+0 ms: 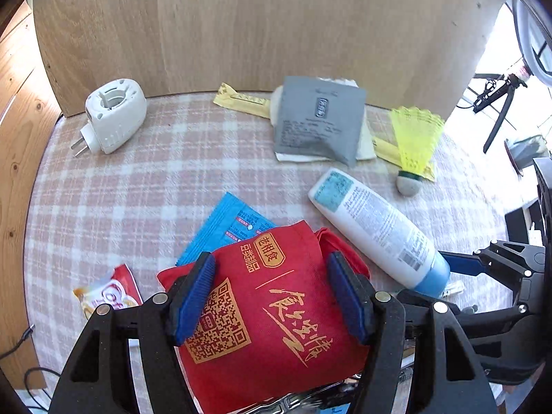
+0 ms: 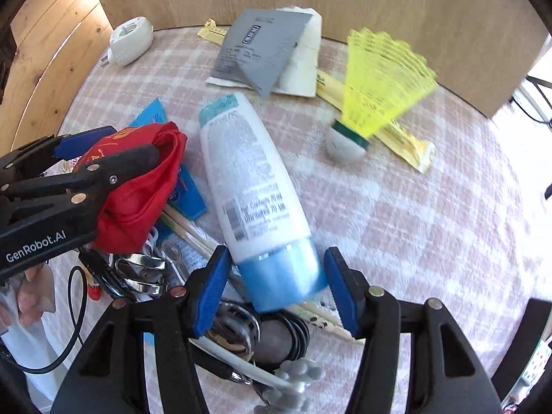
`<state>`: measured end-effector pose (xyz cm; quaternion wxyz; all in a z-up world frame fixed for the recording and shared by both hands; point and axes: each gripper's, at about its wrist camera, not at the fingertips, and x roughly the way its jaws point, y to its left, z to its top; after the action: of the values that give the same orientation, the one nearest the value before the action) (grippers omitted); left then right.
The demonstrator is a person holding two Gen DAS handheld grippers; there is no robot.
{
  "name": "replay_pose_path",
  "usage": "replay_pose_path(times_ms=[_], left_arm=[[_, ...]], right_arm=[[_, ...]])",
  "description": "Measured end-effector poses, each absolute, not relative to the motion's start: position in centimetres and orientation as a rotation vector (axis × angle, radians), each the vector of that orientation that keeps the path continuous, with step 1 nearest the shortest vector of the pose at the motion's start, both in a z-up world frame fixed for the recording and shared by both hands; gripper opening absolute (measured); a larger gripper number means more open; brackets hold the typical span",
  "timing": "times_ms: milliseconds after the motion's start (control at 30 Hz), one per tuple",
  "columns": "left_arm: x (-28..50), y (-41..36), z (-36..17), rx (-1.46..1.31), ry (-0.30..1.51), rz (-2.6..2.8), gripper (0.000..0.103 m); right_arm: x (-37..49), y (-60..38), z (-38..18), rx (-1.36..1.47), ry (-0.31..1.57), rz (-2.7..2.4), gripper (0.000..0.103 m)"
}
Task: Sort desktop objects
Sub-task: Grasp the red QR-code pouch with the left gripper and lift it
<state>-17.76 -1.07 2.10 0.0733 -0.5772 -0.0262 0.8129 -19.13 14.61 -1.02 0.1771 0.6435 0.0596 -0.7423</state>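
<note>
My left gripper [image 1: 272,296] is shut on a red cloth bag [image 1: 269,314] with gold print; its blue pads press both sides. The bag also shows in the right wrist view [image 2: 138,186], held in the left gripper [image 2: 103,151]. My right gripper [image 2: 276,293] is open, its pads on either side of the blue cap of a white bottle [image 2: 252,179] lying on the checked cloth; the gap each side is small. The bottle shows in the left wrist view [image 1: 376,227] beside the right gripper [image 1: 465,265].
A yellow shuttlecock [image 2: 376,82], a grey sachet [image 2: 258,48] on white paper, yellow packets [image 2: 407,138], a white plug-in device [image 2: 131,39] and a blue packet [image 1: 224,227] lie on the cloth. Near me are chopsticks, metal clips, cable and pens [image 2: 214,310]. A wooden board [image 1: 258,27] stands behind.
</note>
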Motion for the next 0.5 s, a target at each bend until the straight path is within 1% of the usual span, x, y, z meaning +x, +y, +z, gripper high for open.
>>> replay_pose_path(times_ms=[67, 200, 300, 367, 500], left_arm=[[-16.0, 0.0, 2.3, -1.73, -0.085, 2.43, 0.064], [-13.1, 0.9, 4.3, -1.68, -0.059, 2.481, 0.064], [-13.4, -2.9, 6.5, -1.634, -0.052, 2.536, 0.064], [-12.9, -4.2, 7.8, -1.615, -0.065, 2.563, 0.064], [-11.4, -6.1, 8.8, -1.619, -0.11, 2.605, 0.064]], right_arm=[[-17.3, 17.0, -1.0, 1.845, 0.11, -2.104, 0.055], [-13.1, 21.1, -1.0, 1.862, 0.155, -2.142, 0.055], [-10.4, 23.7, -0.4, 1.907, 0.203, -2.188, 0.055], [-9.0, 24.7, 0.8, 1.871, 0.214, -2.236, 0.055], [-7.3, 25.2, 4.3, 1.756, 0.053, -2.25, 0.055]])
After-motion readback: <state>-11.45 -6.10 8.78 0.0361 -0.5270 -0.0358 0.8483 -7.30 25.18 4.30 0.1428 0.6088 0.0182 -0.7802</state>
